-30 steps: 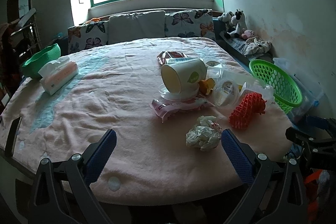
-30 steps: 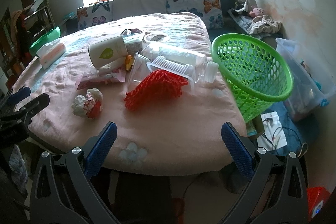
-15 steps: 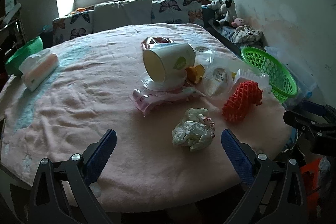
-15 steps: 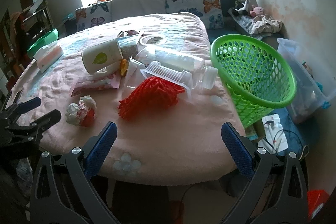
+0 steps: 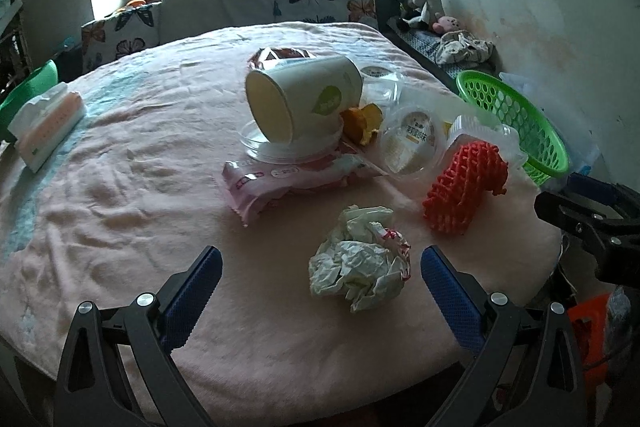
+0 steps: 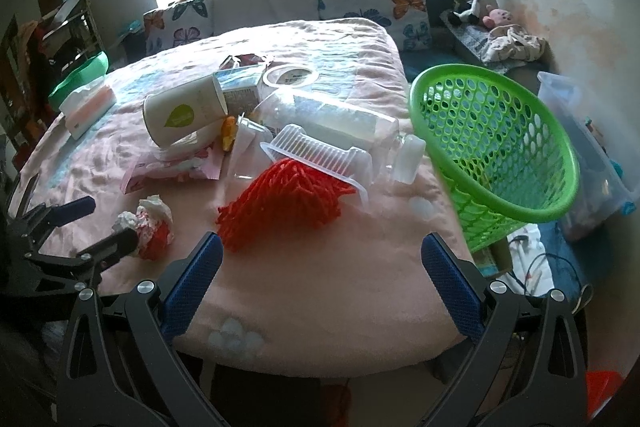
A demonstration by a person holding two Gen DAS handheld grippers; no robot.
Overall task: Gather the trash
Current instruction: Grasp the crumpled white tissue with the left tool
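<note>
- A tissue pack [image 5: 48, 125] sits far left on the pink blanket [image 5: 120, 187].
- Left gripper [image 5: 320, 273]: jaws wide apart, empty, with the crumpled paper ball [image 5: 360, 269] lying between its blue pads, nearer the right one.
- A tipped paper cup [image 5: 300, 103] bears a green leaf logo; its writing is unreadable.
- A pink wrapper [image 5: 288, 183] lies under it.
- A red foam net [image 6: 286, 199] sits ahead of the right gripper [image 6: 320, 273], which is spread open, holding nothing.
- A green basket [image 6: 496, 151] hangs off the right edge.
</note>
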